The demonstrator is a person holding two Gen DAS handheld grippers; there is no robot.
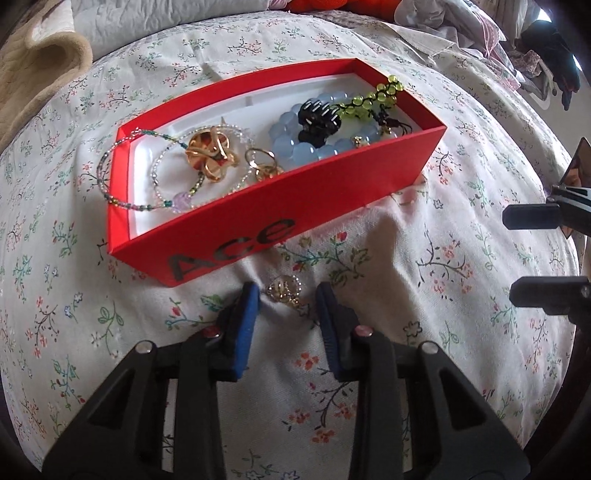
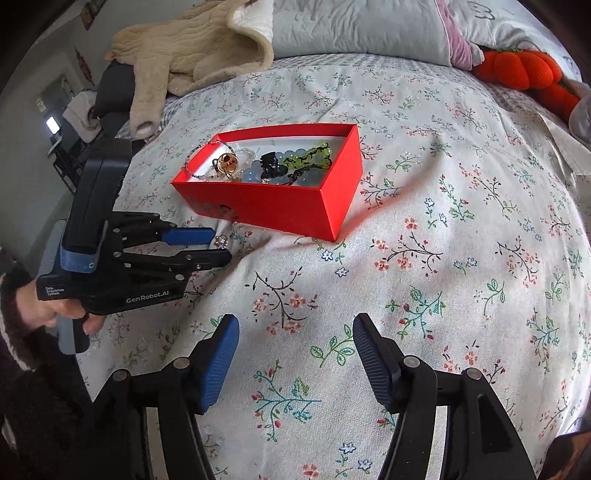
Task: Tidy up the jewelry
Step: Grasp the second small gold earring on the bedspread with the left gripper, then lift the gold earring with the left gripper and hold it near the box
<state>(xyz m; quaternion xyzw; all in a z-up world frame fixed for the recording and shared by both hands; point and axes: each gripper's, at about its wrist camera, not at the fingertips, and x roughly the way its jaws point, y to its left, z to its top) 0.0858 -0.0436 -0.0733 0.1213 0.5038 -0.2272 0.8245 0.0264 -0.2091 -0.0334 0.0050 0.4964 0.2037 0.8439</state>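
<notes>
A red box marked "ACE" stands on the floral bedsheet. It holds a blue bead bracelet, a black hair claw, a green bead bracelet, a gold brooch and gold rings. A thin beaded chain hangs over its left rim. A small gold piece lies on the sheet just in front of the box, between the blue pads of my left gripper; the pads stand off it on both sides. My right gripper is open over bare sheet, holding nothing.
A beige quilted garment, a grey pillow and an orange plush lie at the far end of the bed. A hand holds the left gripper at the bed's left edge. Open sheet lies right of the box.
</notes>
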